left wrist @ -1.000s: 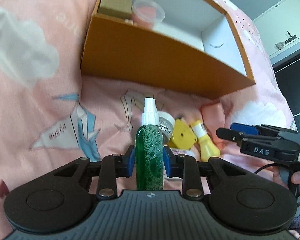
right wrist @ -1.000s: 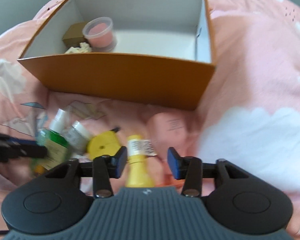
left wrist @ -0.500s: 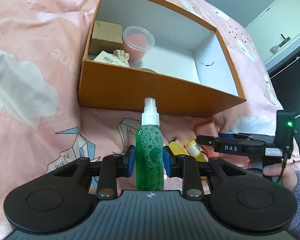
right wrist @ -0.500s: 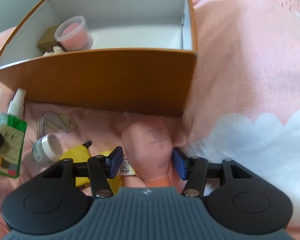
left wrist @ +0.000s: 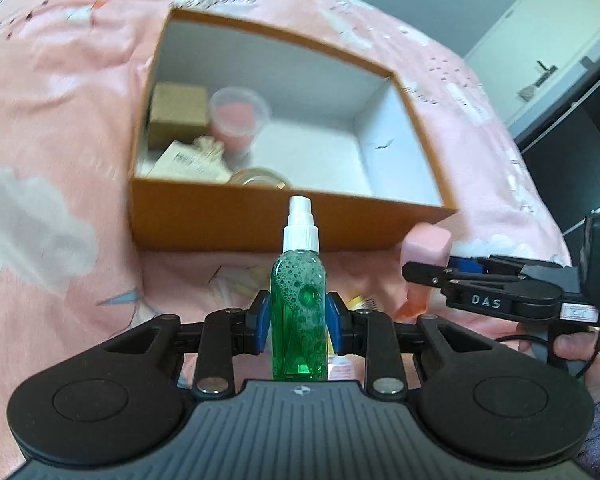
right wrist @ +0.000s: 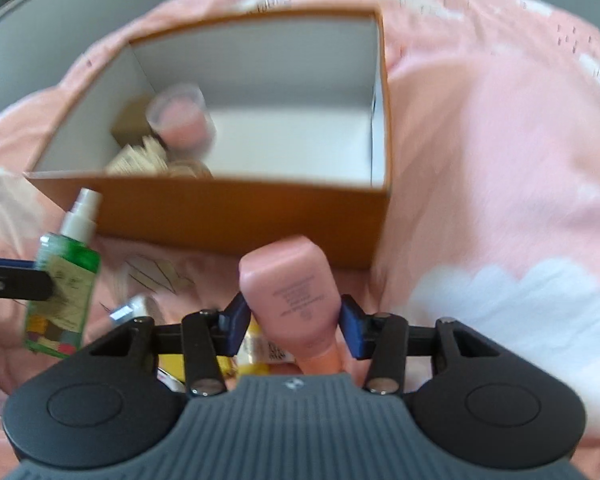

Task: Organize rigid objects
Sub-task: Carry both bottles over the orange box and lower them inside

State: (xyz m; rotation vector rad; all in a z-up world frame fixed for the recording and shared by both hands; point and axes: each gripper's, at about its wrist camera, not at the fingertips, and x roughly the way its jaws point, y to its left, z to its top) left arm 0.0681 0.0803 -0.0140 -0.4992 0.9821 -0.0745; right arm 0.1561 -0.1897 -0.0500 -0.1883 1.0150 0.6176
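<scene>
Carrying loads toward the box (left wrist: 284, 222) on the bed, the left hand-held gripper (left wrist: 299, 322) clamps an upright spray bottle (left wrist: 299, 312) while the right hand-held gripper (right wrist: 293, 326) pinches a pink tube (right wrist: 294, 296), both short of the near wall and probably needing lifting over it before release.

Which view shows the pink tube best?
Right wrist: the pink tube fills the centre, printed side up, between the right gripper pads. Left wrist shows only its end beyond that gripper, near the box.

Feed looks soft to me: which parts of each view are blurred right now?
Left wrist: box and its contents smeared, green bottle in the left tongs sharp. Right wrist: box and blanket smeared, pink tube fairly sharp.
</scene>
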